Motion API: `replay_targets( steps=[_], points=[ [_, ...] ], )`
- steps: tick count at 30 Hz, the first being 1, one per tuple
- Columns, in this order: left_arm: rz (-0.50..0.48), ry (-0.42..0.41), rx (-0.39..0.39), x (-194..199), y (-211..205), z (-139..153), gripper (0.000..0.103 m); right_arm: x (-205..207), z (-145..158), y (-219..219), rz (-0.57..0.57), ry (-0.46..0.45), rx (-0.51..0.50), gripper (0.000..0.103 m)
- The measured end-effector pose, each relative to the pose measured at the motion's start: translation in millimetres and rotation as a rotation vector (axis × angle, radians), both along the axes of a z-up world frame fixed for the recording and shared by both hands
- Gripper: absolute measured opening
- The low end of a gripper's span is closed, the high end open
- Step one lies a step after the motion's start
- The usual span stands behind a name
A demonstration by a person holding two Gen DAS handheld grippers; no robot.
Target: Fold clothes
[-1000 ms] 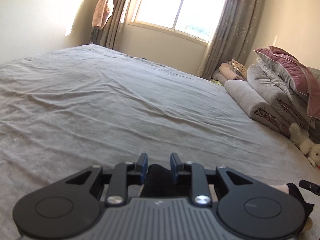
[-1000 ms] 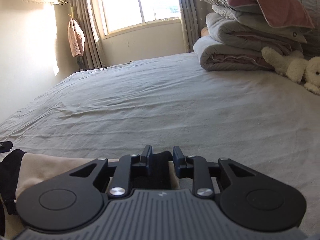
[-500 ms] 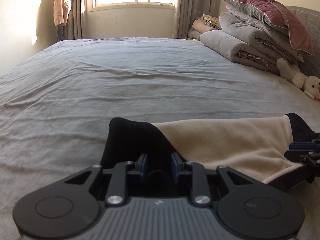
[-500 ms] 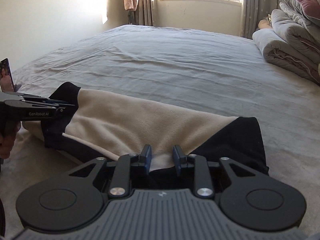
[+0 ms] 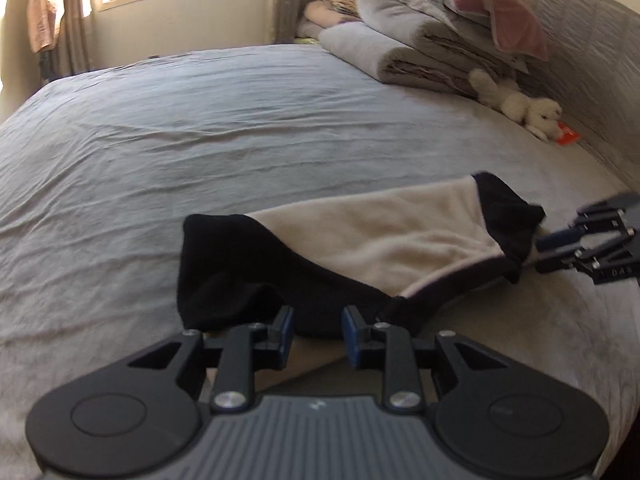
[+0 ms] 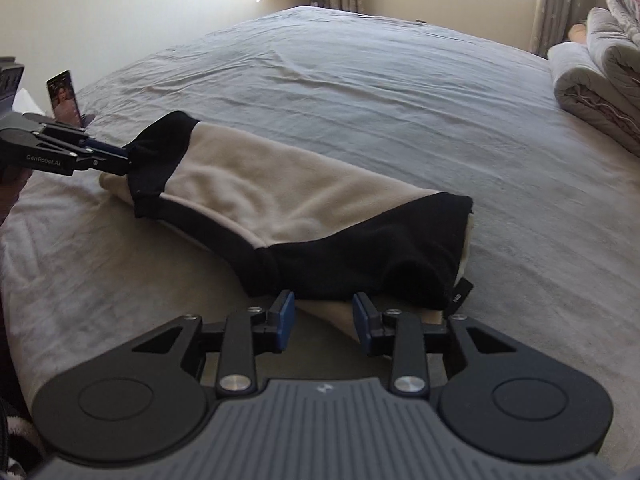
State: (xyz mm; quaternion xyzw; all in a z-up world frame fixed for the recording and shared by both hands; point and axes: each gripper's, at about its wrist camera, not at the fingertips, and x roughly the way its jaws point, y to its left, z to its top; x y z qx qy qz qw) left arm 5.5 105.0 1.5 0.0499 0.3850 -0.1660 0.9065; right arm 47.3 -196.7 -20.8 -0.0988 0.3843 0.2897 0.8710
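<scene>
Left gripper (image 5: 316,330) open beside garment (image 5: 360,248) (black-and-cream) on bed (image 5: 200,128).

At the left edge of the right wrist view, the side of the left gripper (image 6: 120,160) carries pale lettering reading "GenRoboLAI". At the right edge of the left wrist view, the right gripper (image 5: 550,250) shows the start of similar lettering, too cut off and blurred to read. A small black tag (image 6: 460,294) on the garment (image 6: 280,200), lower right of centre, bears tiny white marks that are illegible.
</scene>
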Motion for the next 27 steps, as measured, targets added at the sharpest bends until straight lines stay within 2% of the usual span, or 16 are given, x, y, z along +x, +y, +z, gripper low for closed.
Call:
replay_targets(
  steps=[1, 3, 5, 8, 11, 15, 17, 19, 23, 27],
  points=[
    [-0.024, 0.009, 0.038, -1, -7, -5, 0.036, -2, -2, 4, 0.027, 0.003, -0.009, 0.036],
    [-0.055, 0.018, 0.097, -2, -19, -13, 0.036, -6, -8, 13, 0.061, -0.004, -0.040, 0.036],
    [-0.080, 0.014, 0.120, 0, -27, -17, 0.036, -6, -12, 22, 0.073, -0.027, -0.075, 0.036],
    [-0.102, -0.002, 0.094, 1, -32, -17, 0.036, -4, -12, 28, 0.093, -0.037, -0.051, 0.036],
    [-0.103, -0.024, 0.045, 2, -32, -13, 0.037, 0, -6, 29, 0.081, -0.050, 0.024, 0.036],
    [-0.057, -0.059, -0.038, 9, -26, -9, 0.037, 13, 2, 25, 0.003, -0.052, 0.158, 0.036],
    [-0.043, -0.045, -0.083, 15, -21, -9, 0.037, 21, 2, 22, -0.022, -0.027, 0.203, 0.036],
    [-0.052, -0.026, -0.072, 17, -20, -12, 0.038, 27, 0, 22, -0.019, 0.011, 0.211, 0.036],
    [-0.084, -0.007, 0.010, 13, -21, -17, 0.044, 21, -2, 25, 0.026, 0.037, 0.128, 0.037],
    [-0.073, 0.003, 0.014, 16, -12, -19, 0.046, 17, -6, 15, 0.037, 0.026, 0.065, 0.043]
  ],
)
